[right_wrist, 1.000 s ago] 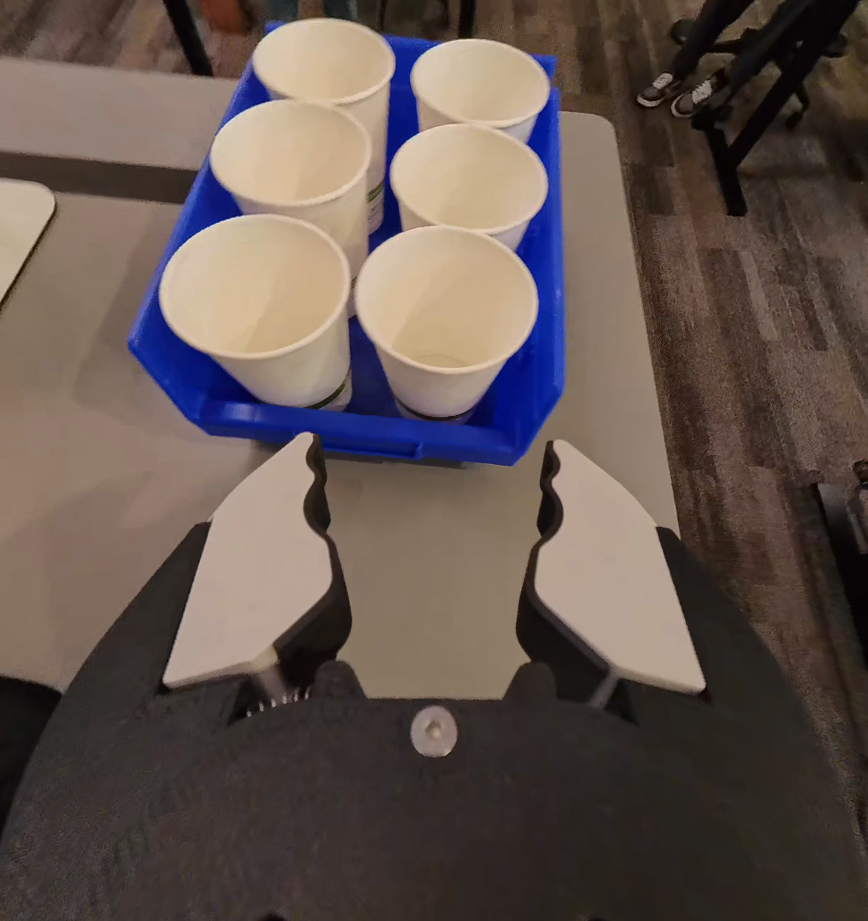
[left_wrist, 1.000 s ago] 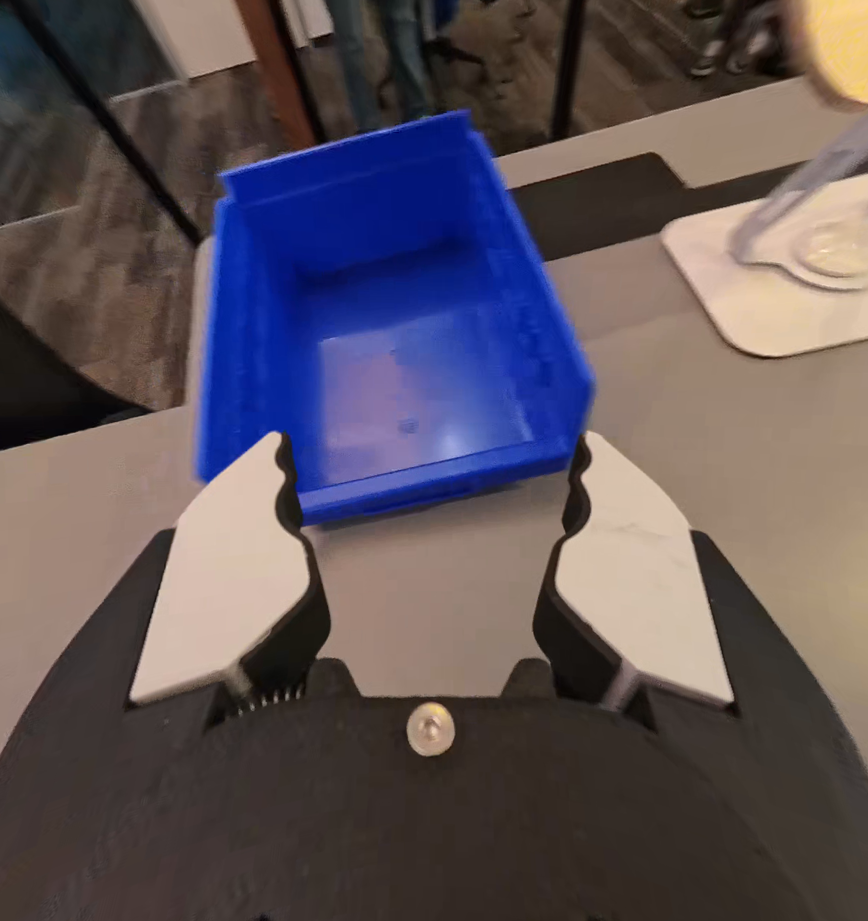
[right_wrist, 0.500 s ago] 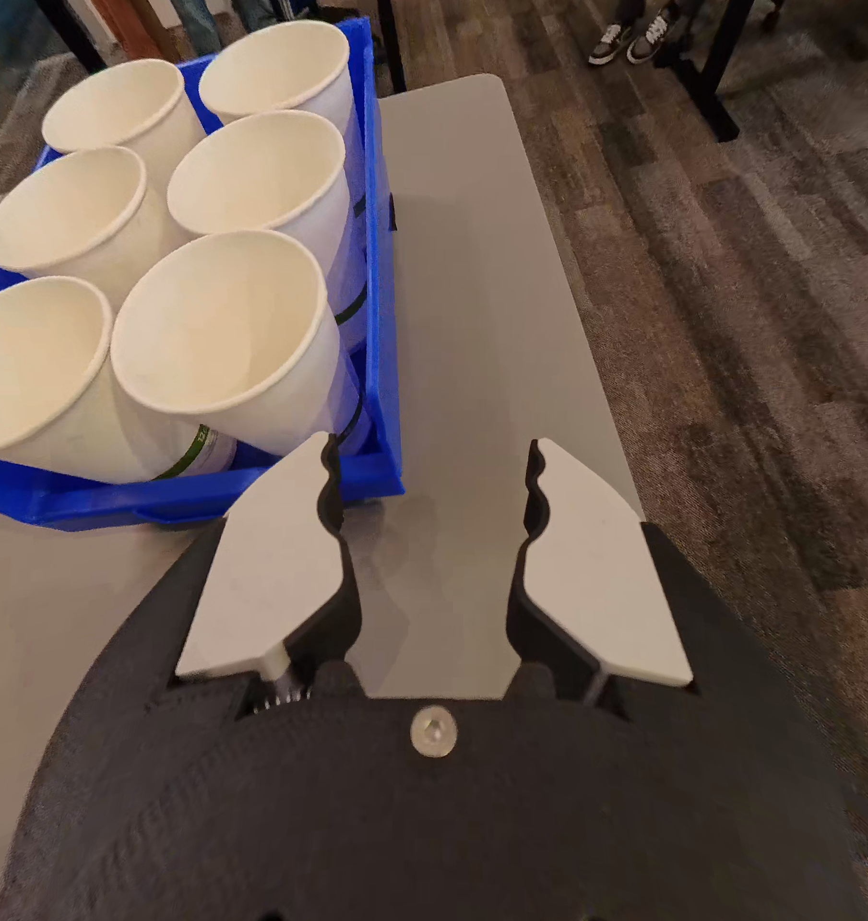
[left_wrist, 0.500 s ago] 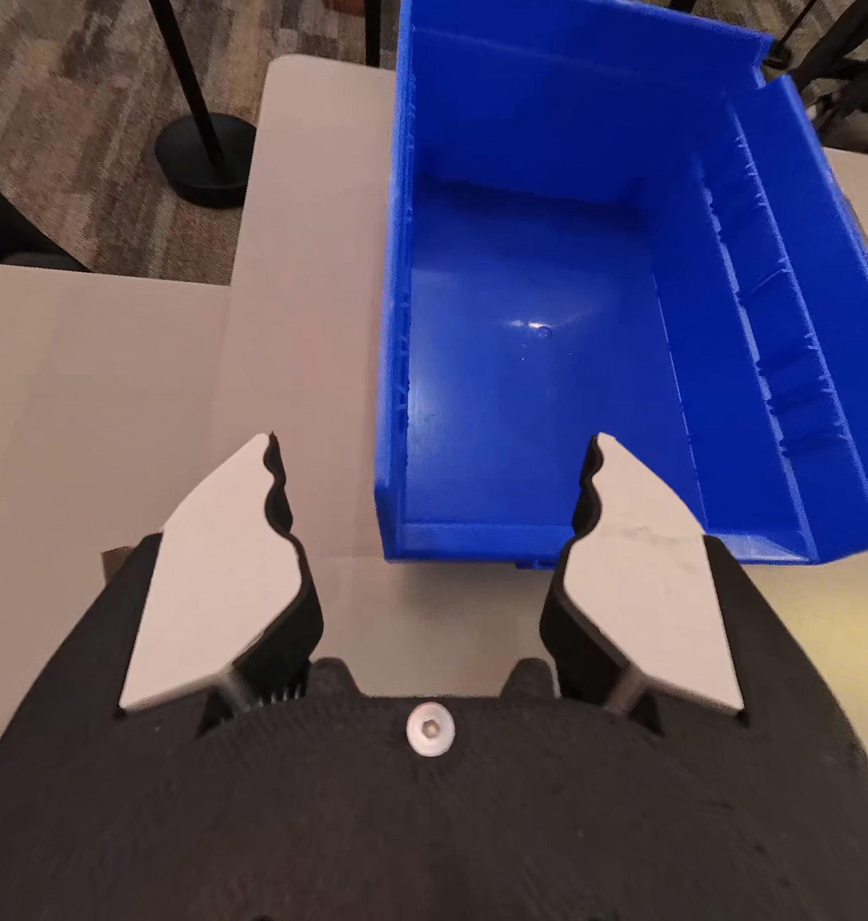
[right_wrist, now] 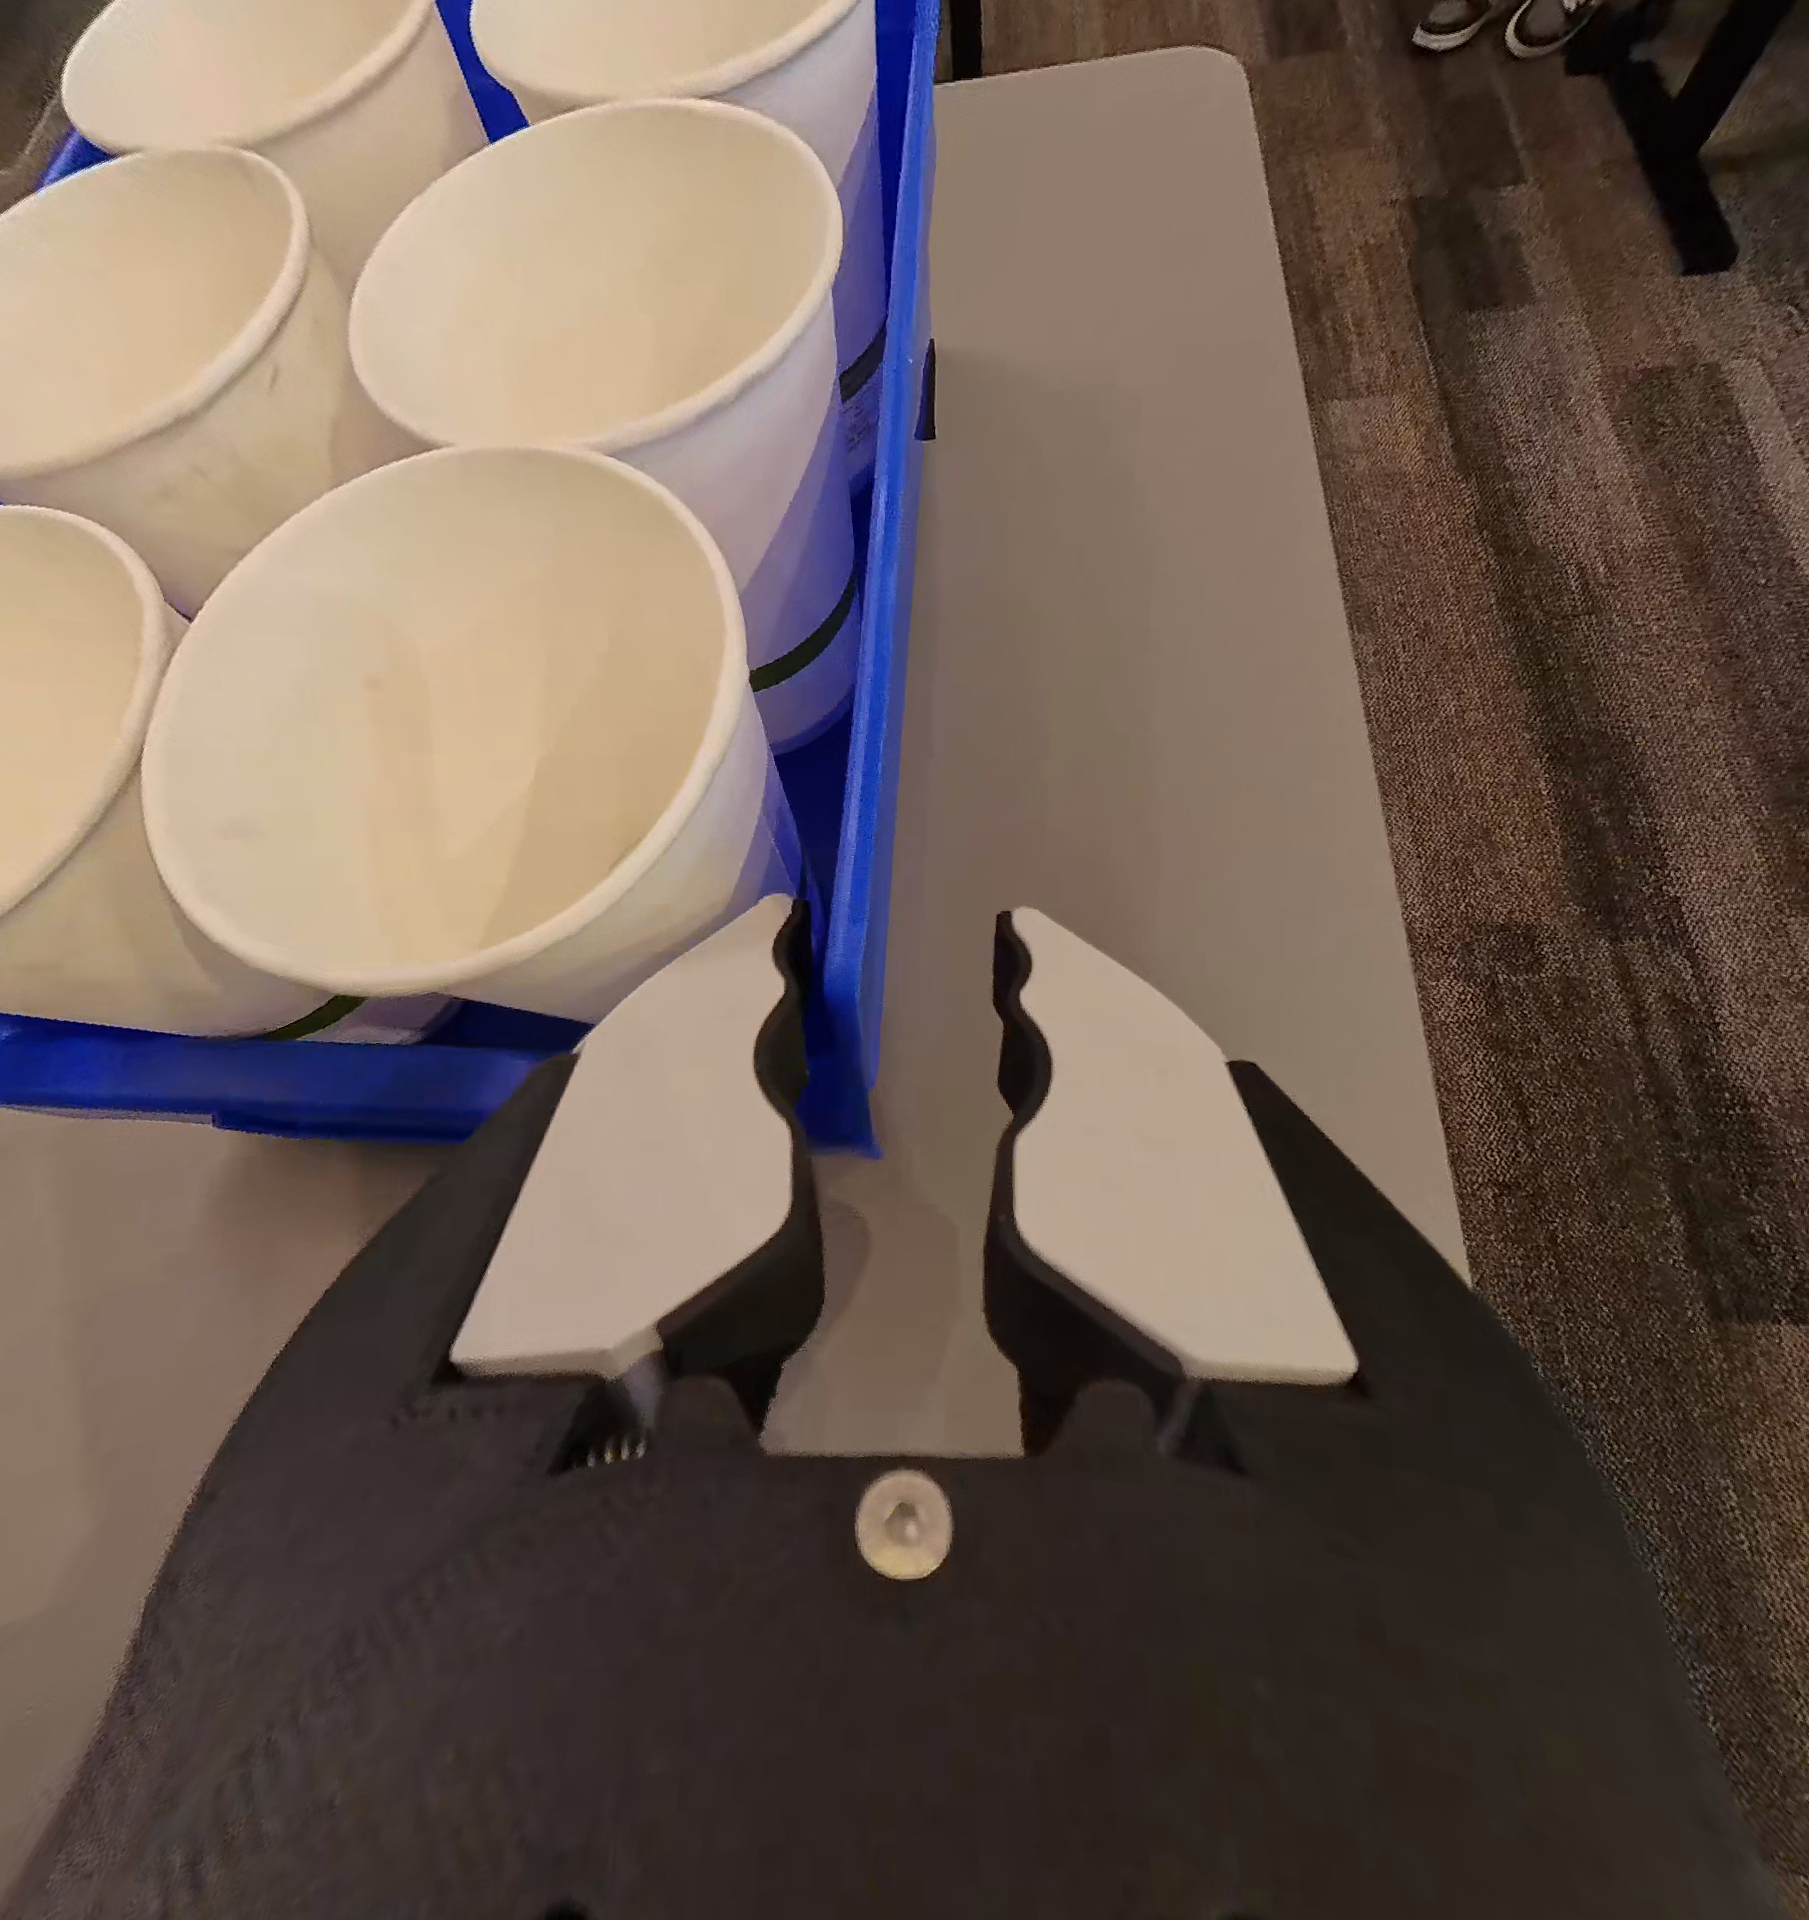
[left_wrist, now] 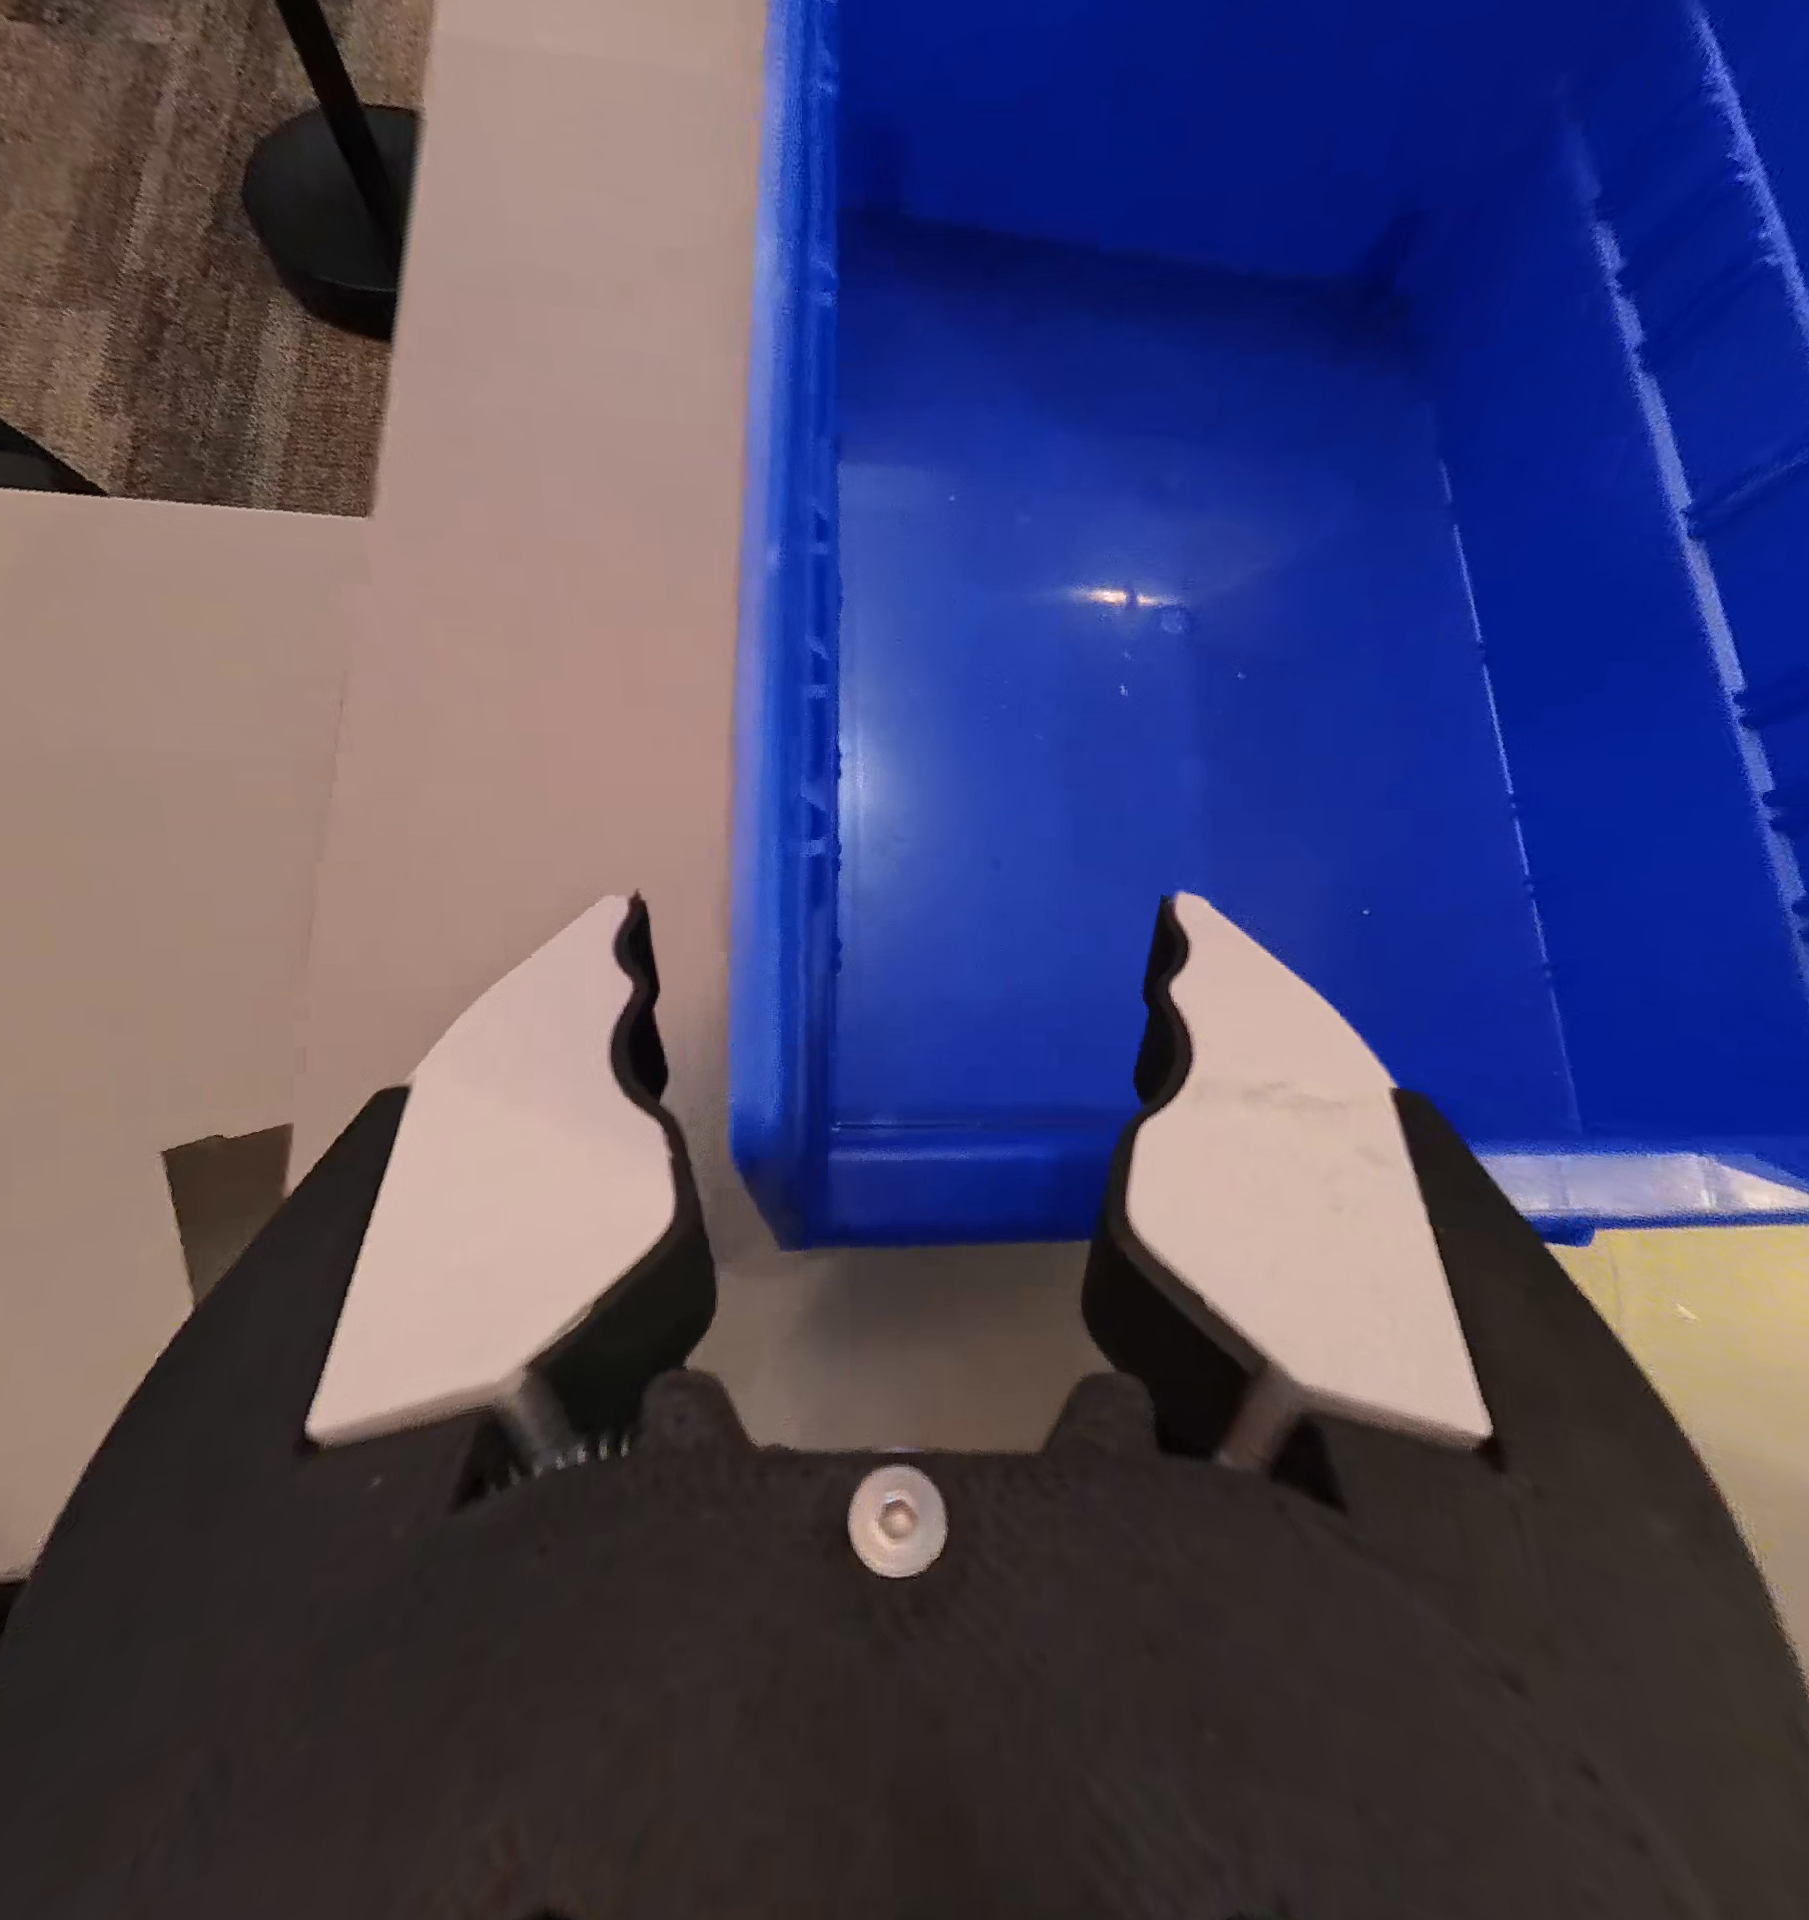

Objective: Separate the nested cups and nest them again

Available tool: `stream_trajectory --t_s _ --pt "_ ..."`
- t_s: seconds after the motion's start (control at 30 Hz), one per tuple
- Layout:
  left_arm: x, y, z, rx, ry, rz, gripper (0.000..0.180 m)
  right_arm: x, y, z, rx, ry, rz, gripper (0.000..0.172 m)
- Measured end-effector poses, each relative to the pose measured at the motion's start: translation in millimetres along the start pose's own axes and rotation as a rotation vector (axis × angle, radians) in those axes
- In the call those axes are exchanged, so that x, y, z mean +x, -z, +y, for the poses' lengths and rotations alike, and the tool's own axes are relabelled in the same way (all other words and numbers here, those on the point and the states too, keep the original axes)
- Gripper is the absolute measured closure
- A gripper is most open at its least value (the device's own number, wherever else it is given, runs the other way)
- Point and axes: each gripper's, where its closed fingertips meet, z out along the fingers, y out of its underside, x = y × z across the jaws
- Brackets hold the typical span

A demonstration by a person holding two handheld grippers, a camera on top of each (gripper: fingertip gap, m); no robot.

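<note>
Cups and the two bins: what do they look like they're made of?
Cups: likely paper, matte white, with rolled rims and thin walls. Cup bin and empty bin: apparently moulded plastic, glossy blue; the empty one shows ribbed walls and a light glint on its floor.

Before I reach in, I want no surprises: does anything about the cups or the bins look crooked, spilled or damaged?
Mostly tidy. The nearest paper cup leans toward the camera rather than standing straight in its blue bin, though the wide lens may exaggerate that. The other blue bin is empty. No spills or damage visible.
</note>
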Motion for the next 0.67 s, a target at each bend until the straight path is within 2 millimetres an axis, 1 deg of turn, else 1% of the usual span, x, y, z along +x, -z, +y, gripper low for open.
stream_trajectory --t_s 0.1,0.17,0.27,0.37,0.4,0.67 --pt "-1.0 -1.4 -3.7 0.001 0.009 0.022 0.1 -3.9 -5.0 -1.9 -0.005 0.009 -0.026 0.151" --pt "2.9 -3.1 -4.0 -0.016 0.024 0.065 0.113 -8.6 -7.7 -2.3 -0.013 0.009 -0.057 0.164" --pt "8.3 -3.4 -3.2 -0.035 0.073 0.14 0.143 -8.7 -9.2 -2.6 -0.014 0.013 -0.053 0.166" --pt "4.3 -1.7 -3.6 -0.035 0.129 0.151 0.16 -9.4 -8.9 -1.9 -0.023 0.022 -0.051 0.167" --pt "2.5 -0.7 -3.3 -0.036 0.127 0.149 0.164 -10.2 -8.6 -1.3 -0.03 0.031 -0.052 0.167" --pt "-0.8 1.1 0.7 -0.094 0.113 0.106 0.172 -15.8 -1.9 4.2 -0.074 0.05 -0.061 0.167"
